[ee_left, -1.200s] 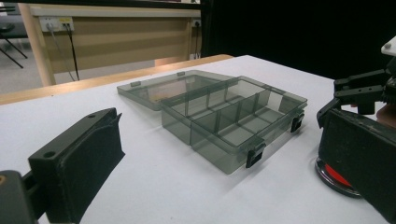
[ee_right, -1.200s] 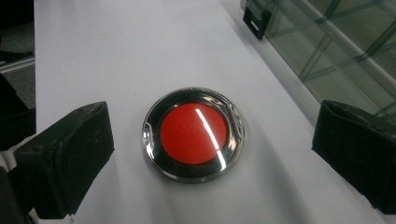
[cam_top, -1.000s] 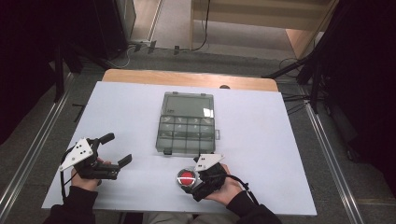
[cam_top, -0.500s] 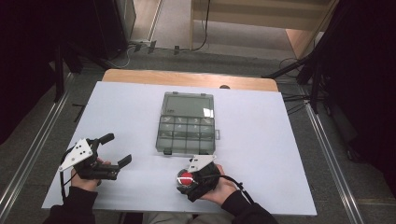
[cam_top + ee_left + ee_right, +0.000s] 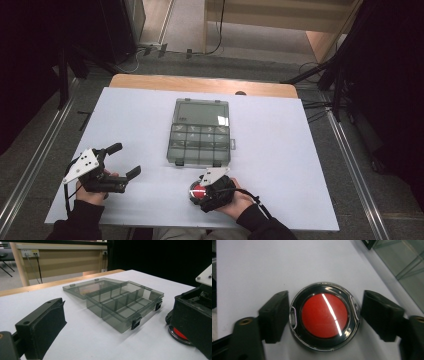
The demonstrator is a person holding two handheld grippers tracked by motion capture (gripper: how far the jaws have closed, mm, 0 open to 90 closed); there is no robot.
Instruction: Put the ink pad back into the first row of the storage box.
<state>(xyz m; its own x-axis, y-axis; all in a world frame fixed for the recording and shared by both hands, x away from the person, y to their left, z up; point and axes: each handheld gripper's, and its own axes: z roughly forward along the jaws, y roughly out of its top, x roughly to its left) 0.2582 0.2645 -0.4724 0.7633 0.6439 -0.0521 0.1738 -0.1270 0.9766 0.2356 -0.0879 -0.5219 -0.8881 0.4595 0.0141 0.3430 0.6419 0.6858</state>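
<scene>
A round disc (image 5: 324,316) with a glossy red face and a dark, clear-rimmed edge lies flat on the white table (image 5: 257,267). My right gripper (image 5: 324,315) reaches down over it. Its jaws have just been closing, and the two black pads now stand against the disc's rim on either side. From above the disc (image 5: 197,191) peeks out at the left of that gripper (image 5: 202,194), near the table's front edge. My left gripper (image 5: 125,160) rests open at the front left, holding nothing. One of its fingers (image 5: 42,322) shows in its own view.
A smoky transparent compartment box (image 5: 200,142) lies in the middle of the table with its lid folded flat behind it; its compartments (image 5: 125,305) look empty. A corner of the box (image 5: 407,257) is close beyond the disc. White table surface (image 5: 280,165) stretches to the right.
My right hand has shifted slightly left and settled over the red disc. The left hand and the box have stayed where they were.
</scene>
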